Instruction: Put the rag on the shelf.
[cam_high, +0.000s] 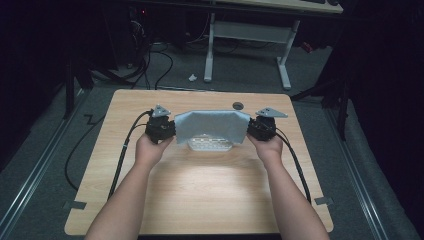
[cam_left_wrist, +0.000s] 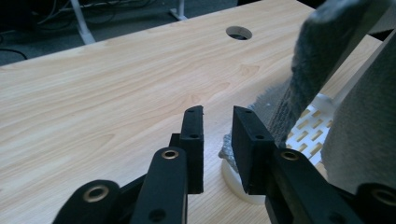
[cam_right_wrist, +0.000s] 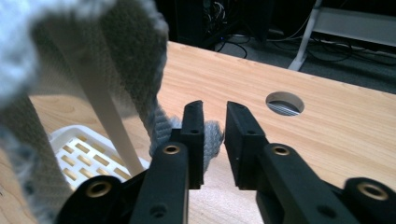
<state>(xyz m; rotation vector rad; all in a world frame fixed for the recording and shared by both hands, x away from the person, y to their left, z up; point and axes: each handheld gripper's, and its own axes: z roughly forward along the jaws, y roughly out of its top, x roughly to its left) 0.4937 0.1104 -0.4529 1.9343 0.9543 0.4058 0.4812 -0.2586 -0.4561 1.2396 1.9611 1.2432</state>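
Observation:
A grey cloth (cam_high: 212, 124) hangs draped over the upright handle of a white slotted basket (cam_high: 210, 145) at the middle of the wooden table (cam_high: 200, 185). My left gripper (cam_high: 171, 131) is at the cloth's left end and my right gripper (cam_high: 251, 131) at its right end. In the left gripper view the jaws of the left gripper (cam_left_wrist: 218, 116) stand slightly apart, with bare table between them and a cloth (cam_left_wrist: 322, 51) corner just beyond the right jaw. The right gripper (cam_right_wrist: 215, 109) is also open, with a cloth (cam_right_wrist: 93, 56) corner lying behind its left jaw over the basket (cam_right_wrist: 84, 154).
A round cable hole (cam_high: 238, 105) sits in the table near its far edge, just behind the cloth. Beyond the table stands a desk with white legs (cam_high: 285, 65), with cables on the floor (cam_high: 150, 65). Bare wood lies between my forearms.

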